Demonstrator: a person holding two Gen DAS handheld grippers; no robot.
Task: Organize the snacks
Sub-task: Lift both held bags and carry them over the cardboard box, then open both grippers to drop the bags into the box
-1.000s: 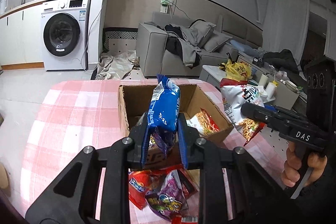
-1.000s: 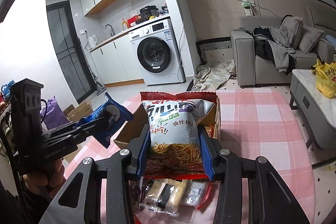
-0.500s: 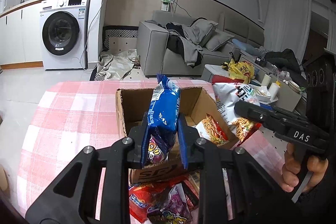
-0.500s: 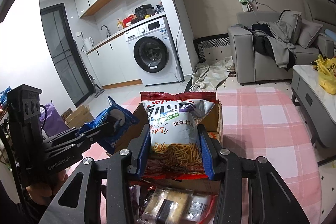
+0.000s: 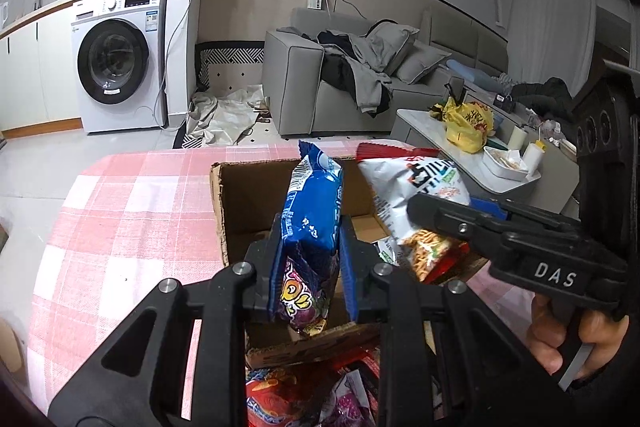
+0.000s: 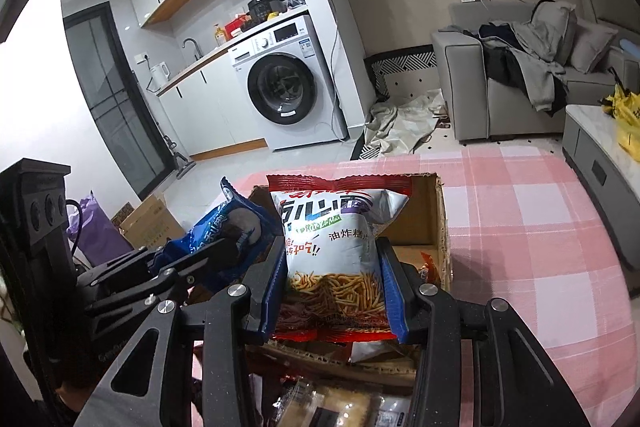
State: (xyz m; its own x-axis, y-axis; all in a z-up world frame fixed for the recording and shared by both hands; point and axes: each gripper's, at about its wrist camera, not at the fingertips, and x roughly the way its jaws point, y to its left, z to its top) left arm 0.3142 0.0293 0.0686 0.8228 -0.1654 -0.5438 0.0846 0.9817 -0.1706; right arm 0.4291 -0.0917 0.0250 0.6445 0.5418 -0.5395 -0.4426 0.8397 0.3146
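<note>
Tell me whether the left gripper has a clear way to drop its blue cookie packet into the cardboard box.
Probably yes. The left gripper holds the blue cookie packet over the open brown cardboard box; the right gripper's white-and-red fried-stick snack bag crowds only the right side.

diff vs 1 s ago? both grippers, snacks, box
Both grippers moved forward over the cardboard box. The left gripper now holds the blue cookie pack above the box opening, not short of its near wall; the right gripper brought the white-and-red chip bag in over the opening too. Nothing released or newly grasped. Unchanged: both grips, box on the pink checked tablecloth, loose snacks in front.
</note>
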